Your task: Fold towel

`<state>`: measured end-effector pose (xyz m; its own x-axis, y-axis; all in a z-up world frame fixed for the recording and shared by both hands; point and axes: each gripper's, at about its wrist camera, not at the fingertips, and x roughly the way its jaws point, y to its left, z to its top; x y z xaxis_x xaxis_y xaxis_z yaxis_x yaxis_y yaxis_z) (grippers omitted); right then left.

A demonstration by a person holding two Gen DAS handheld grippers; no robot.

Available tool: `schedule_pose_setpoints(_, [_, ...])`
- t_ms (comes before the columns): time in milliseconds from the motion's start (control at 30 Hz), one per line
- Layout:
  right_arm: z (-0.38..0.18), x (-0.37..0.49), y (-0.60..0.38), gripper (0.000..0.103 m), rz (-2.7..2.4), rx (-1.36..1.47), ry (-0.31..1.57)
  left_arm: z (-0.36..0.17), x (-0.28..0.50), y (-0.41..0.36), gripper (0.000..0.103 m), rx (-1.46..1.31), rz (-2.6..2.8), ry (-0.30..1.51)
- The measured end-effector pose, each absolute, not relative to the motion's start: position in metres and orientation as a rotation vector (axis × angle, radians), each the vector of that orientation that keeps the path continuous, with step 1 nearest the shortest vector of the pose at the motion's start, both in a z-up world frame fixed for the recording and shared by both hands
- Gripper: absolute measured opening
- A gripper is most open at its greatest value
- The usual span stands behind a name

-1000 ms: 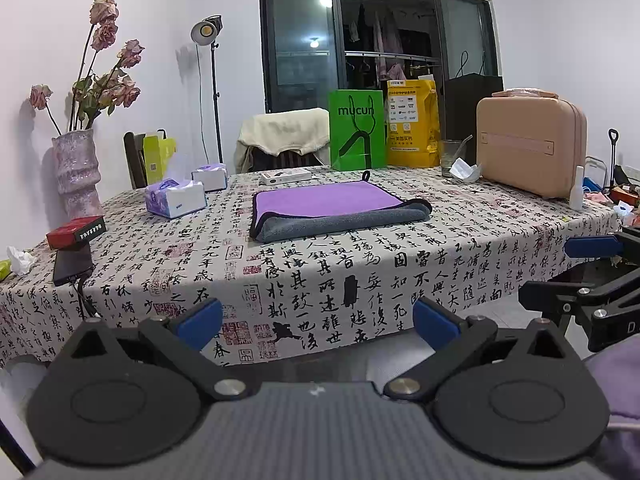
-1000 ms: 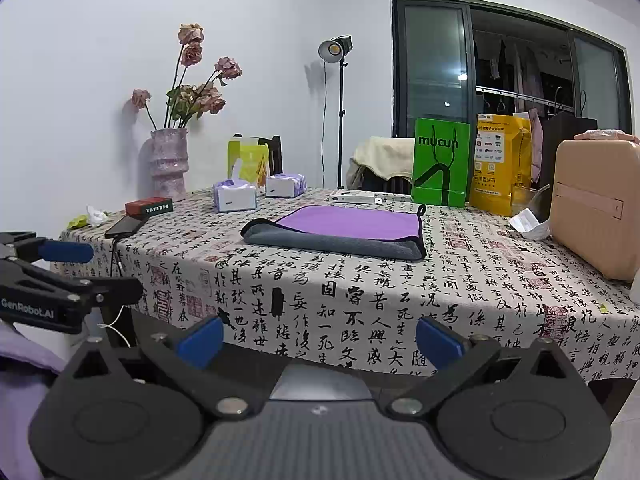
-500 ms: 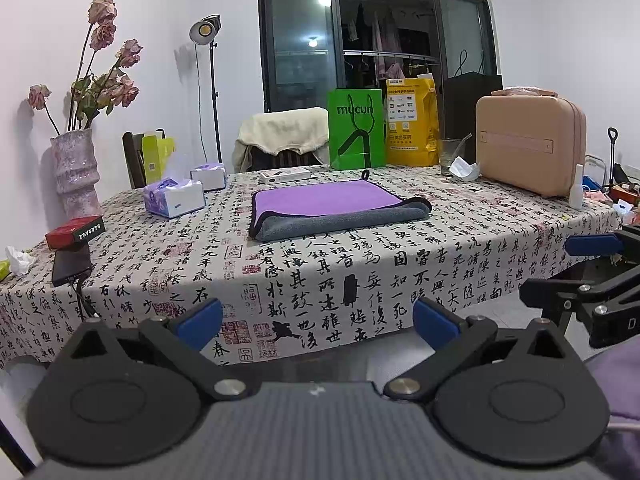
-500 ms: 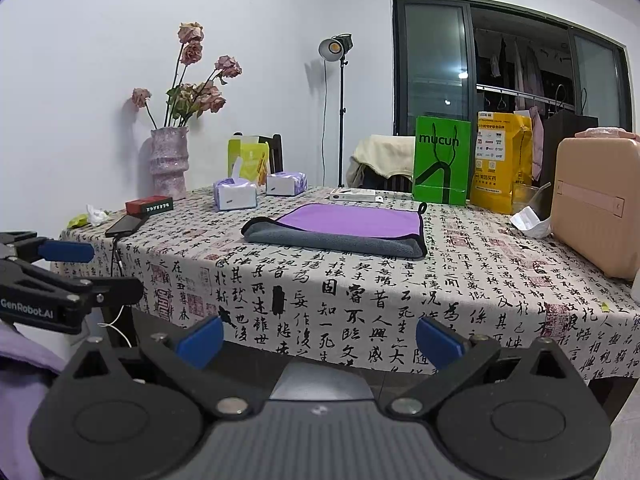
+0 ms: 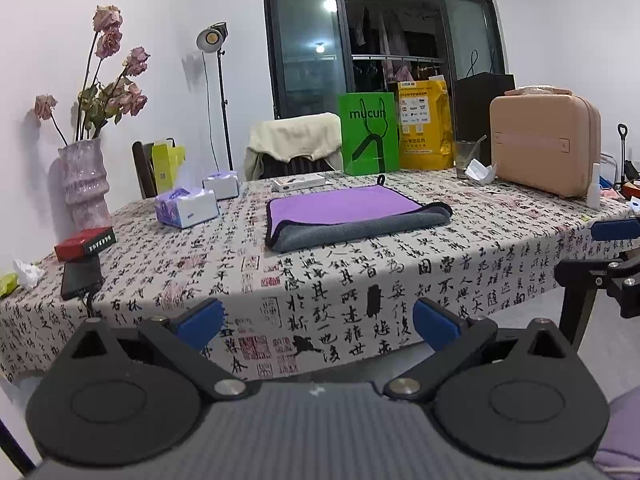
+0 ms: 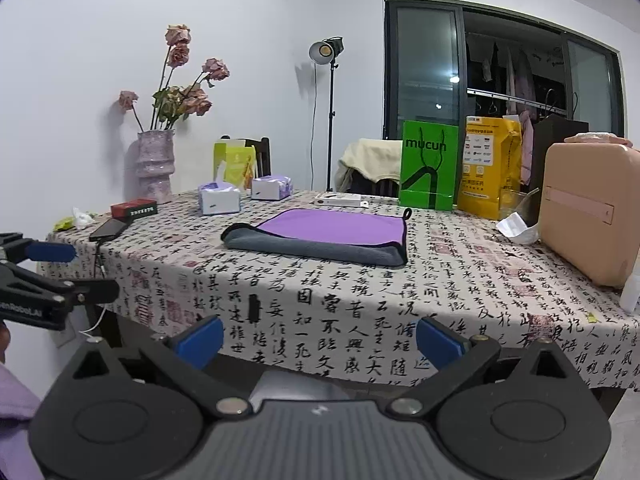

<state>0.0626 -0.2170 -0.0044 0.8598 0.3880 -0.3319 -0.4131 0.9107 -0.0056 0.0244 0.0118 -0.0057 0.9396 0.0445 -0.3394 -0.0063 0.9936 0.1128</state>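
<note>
Table (image 5: 460, 276) under a white cloth printed with black calligraphy, filling the middle of both views. Pink hard case (image 5: 546, 142) upright at the far right end, beside a black bag, a yellow bag (image 5: 424, 130) and a green "mucun" bag (image 5: 368, 136) along the back edge. Dried roses in a mottled vase (image 5: 84, 184) at the far left corner. Towel (image 5: 348, 214) flat near the table's centre, already doubled over: purple face up, grey layer showing along the near edge, dark piping around it, small hanging loop at the back edge. Left gripper (image 5: 318, 318) low in front of the table's near edge, well apart from the towel, blue-padded fingers (image 5: 200, 318) spread wide and holding nothing. Right gripper (image 6: 318, 338) likewise short of the table and below its top, fingers (image 6: 438, 342) parted and empty; seen also at the right edge of the left wrist view (image 5: 612, 248), though too little shows there to judge its jaws. Two tissue boxes (image 5: 186, 206) left of the towel, near the back. Flat white box (image 5: 298, 182) just behind the towel. Red box (image 5: 84, 242) and dark phone (image 5: 80, 278) on a cable near the left edge. Clear glass (image 5: 464, 154) and crumpled white paper beside the case.
</note>
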Motion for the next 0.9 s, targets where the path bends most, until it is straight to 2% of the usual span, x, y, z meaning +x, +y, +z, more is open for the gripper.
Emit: schedule_pose_setpoints(900, [0.003, 0.216, -0.219, 0.103, 0.378, -0.119, 0.373, -0.002, 0.175, 0.047, 0.103, 0.100, 0.054, 0.433])
